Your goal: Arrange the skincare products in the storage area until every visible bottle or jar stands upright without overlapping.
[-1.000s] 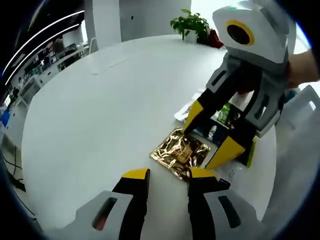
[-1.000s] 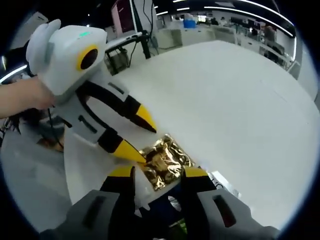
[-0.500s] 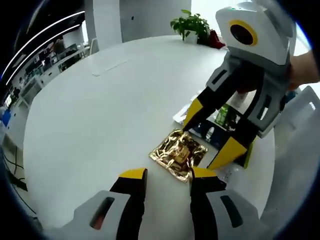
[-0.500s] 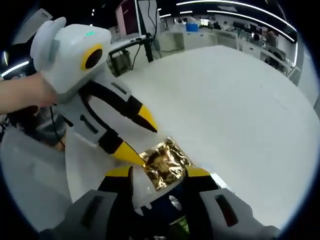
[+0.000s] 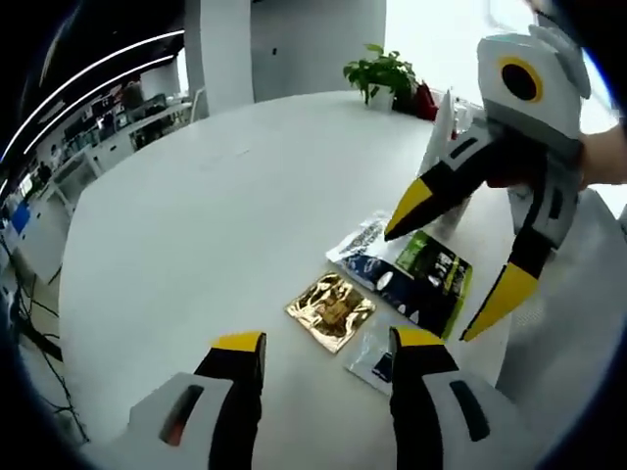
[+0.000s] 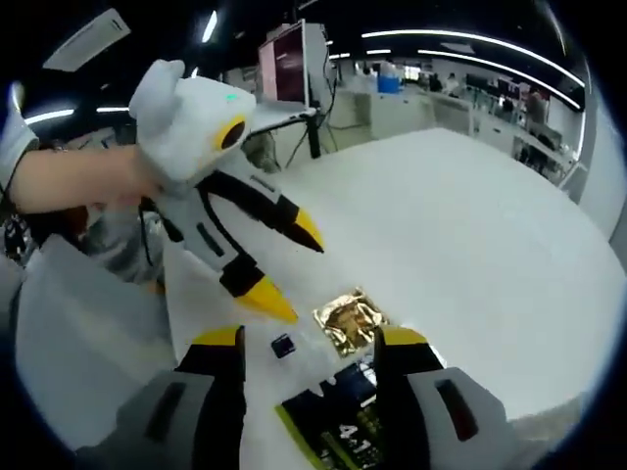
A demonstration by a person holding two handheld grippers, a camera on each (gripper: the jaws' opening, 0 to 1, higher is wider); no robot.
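Now the gold foil sachet point(image 5: 330, 309) lies flat on the white round table point(image 5: 196, 215), free of both tools, just beside a dark blue and green packet point(image 5: 423, 279) on its right, with a silvery printed sachet point(image 5: 360, 238) beyond it and a clear-wrapped flat packet point(image 5: 375, 358) nearer. A half second ago both grippers were low over the gold sachet, tips almost on it; since then both have lifted and drawn back, so the pile looks smaller in both views. In the right gripper view the gold sachet point(image 6: 350, 320) sits between that gripper's spread jaws, with the dark packet point(image 6: 338, 416) nearer and a small dark object point(image 6: 283, 345) on the table to its left.

The left gripper point(image 5: 318, 345) has its jaws apart with nothing between them. The right gripper point(image 5: 453, 266) hangs above the packets, jaws wide apart and bare. A potted plant point(image 5: 382, 73) stands at the table's far edge.

My reading: the retreat leaves the products flat and partly overlapping, so the arranging is hardly begun. No upright bottle or jar can be made out.
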